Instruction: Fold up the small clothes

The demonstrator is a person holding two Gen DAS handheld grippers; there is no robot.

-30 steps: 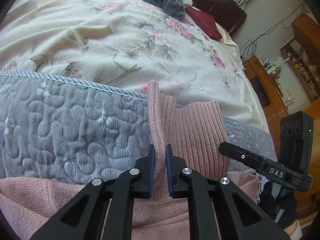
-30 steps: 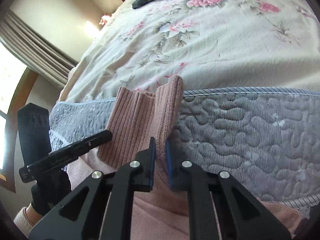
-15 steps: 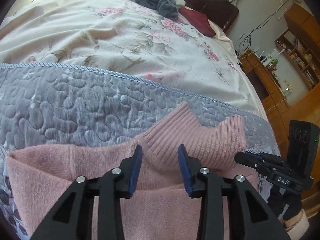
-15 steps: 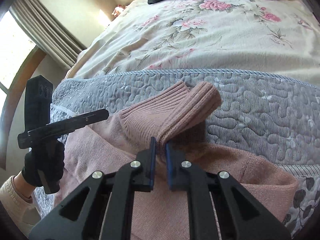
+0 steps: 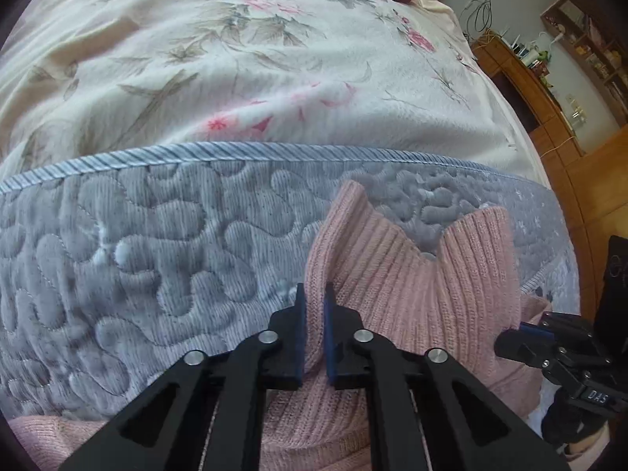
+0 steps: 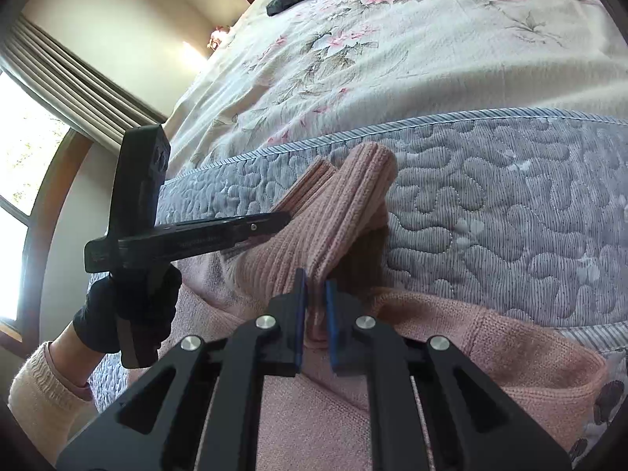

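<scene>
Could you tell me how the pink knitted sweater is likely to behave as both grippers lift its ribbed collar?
The pink sweater will probably sag: its collar buckles between the left gripper and right gripper. Likely light; the ribbed knit should resist slipping.

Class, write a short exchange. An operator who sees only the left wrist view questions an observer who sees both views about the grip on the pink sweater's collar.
Operator: My left gripper pinches the ribbed collar. The right gripper sits at my frame's edge. Is it gripping?
Observer: Yes, its jaws are shut on a raised fold of the collar.
Operator: What holds my gripper?
Observer: A hand in a black glove, with a cream sleeve at the wrist.
</scene>
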